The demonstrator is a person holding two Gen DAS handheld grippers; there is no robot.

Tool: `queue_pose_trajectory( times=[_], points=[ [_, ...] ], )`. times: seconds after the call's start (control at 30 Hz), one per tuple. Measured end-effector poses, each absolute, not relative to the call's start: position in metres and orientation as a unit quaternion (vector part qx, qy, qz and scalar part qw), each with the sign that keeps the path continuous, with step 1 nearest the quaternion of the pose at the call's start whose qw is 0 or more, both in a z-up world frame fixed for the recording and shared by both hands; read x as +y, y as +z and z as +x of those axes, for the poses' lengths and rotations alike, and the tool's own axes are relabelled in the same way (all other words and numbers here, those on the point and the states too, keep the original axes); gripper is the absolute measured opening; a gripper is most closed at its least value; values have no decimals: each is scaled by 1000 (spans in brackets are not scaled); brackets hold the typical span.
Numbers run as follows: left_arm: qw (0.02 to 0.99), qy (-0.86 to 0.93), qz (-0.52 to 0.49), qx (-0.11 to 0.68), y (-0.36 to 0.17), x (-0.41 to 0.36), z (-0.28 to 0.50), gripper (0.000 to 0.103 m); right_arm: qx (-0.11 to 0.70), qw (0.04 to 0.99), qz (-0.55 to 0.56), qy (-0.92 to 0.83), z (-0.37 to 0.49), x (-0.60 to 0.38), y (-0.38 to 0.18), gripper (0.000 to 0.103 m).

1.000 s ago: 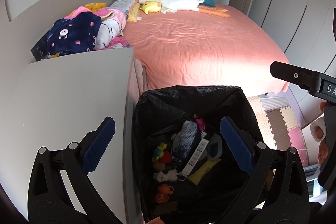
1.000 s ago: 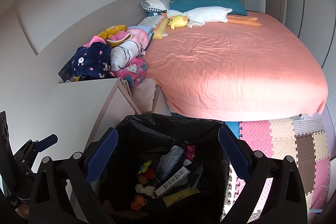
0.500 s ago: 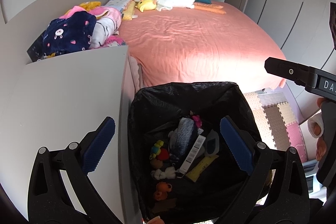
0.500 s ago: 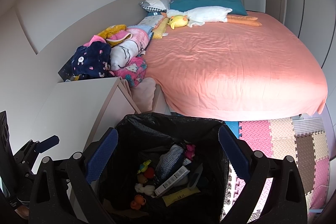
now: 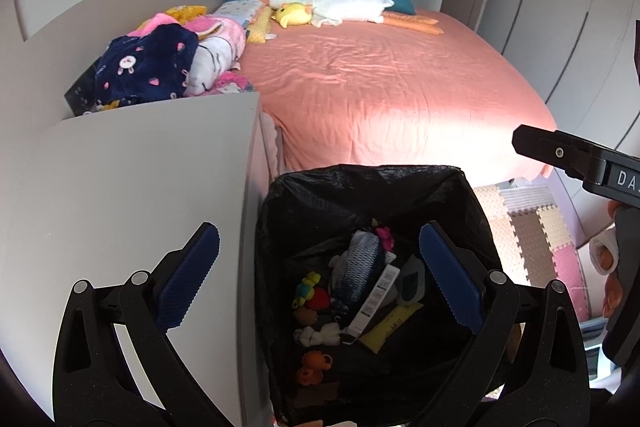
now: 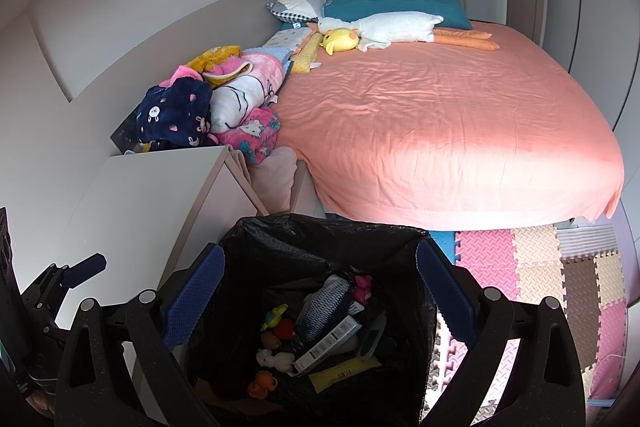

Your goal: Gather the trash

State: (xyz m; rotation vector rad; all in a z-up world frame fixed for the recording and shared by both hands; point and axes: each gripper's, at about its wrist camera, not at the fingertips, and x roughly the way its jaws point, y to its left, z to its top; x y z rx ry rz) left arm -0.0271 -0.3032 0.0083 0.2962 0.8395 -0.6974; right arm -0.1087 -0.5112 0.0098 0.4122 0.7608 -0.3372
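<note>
Left gripper [image 5: 320,279] and right gripper [image 6: 320,297] both above the trash bin [image 5: 476,211], jaws released wide, nothing between the blue pads [image 5: 188,281]. Bin lined with a black bag [image 6: 280,239], standing on the floor between a white bench [image 5: 132,179] and foam floor mats [image 6: 560,267], at the foot of a bed with a pink sheet [image 6: 440,115]. Inside the bin: small toys [image 5: 314,297], a white barcoded box [image 6: 328,343], a yellow wrapper [image 5: 390,325]. Folded clothes [image 6: 208,103] piled beside the bed.
</note>
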Motion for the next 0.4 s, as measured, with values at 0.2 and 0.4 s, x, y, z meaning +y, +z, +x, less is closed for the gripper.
queue_pose_trajectory(
  times=[0.2, 0.4],
  points=[
    [847, -328, 146, 391, 9, -304, -27, 97, 367, 894, 199, -162, -108, -511, 10, 96],
    [844, -329, 149, 397, 8, -307, -26, 97, 367, 894, 199, -162, -108, -511, 10, 96]
  ],
)
